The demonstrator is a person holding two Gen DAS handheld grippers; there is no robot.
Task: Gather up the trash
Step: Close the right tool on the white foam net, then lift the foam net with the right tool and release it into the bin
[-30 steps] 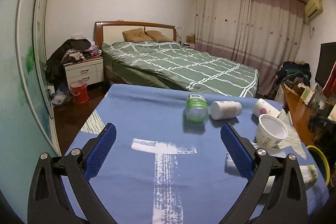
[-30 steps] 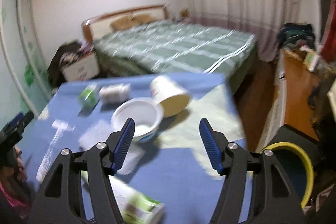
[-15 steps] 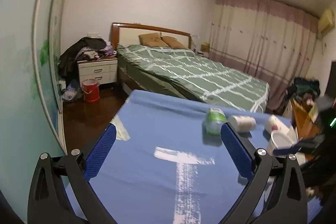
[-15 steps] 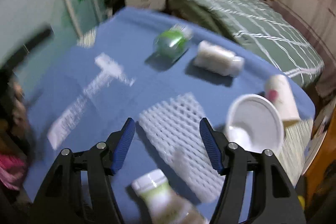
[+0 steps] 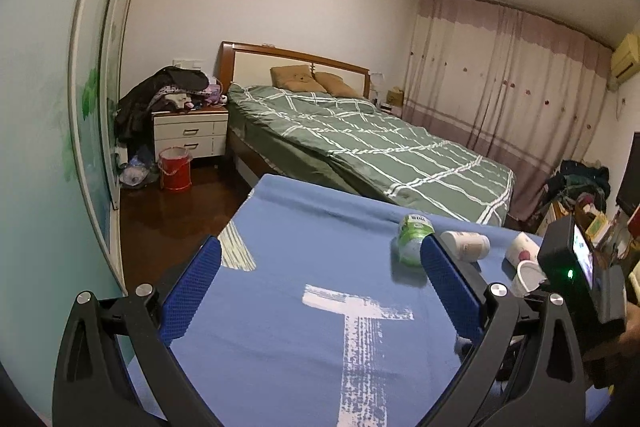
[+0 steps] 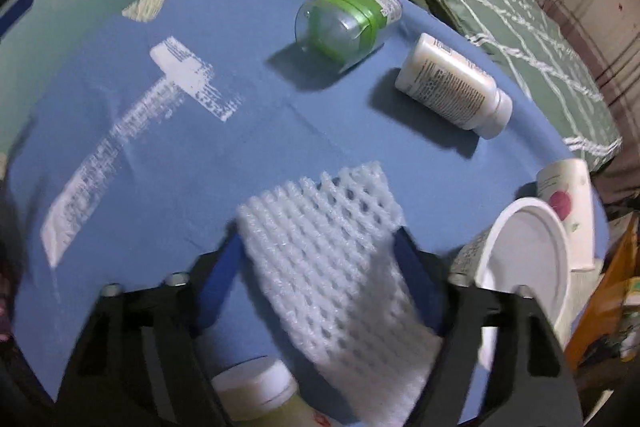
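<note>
A white foam net sleeve [image 6: 332, 247] lies flat on the blue tablecloth [image 6: 120, 39]. My right gripper [image 6: 320, 247] is open, low over the table, with a blue finger on each side of the sleeve. Beyond it lie a clear bottle with a green label [image 6: 348, 21], a white pill bottle [image 6: 452, 87], a white tub [image 6: 528, 259] and a paper cup [image 6: 568, 187]. A white-capped bottle [image 6: 260, 391] lies under the gripper. My left gripper [image 5: 316, 267] is open and empty above the cloth. The green-label bottle [image 5: 412, 239], pill bottle [image 5: 466, 245] and cup [image 5: 522, 247] lie ahead of it.
A white T mark [image 5: 356, 323] is printed on the cloth. Behind the table stand a bed with a green quilt [image 5: 360, 143], a nightstand [image 5: 190, 135] and a red bucket [image 5: 174, 169]. The right gripper's body [image 5: 576, 267] shows at the right in the left wrist view.
My right gripper swung left from the tub, then dropped forward until its open fingers straddle the foam sleeve. My left gripper rose and tilted up, still open.
</note>
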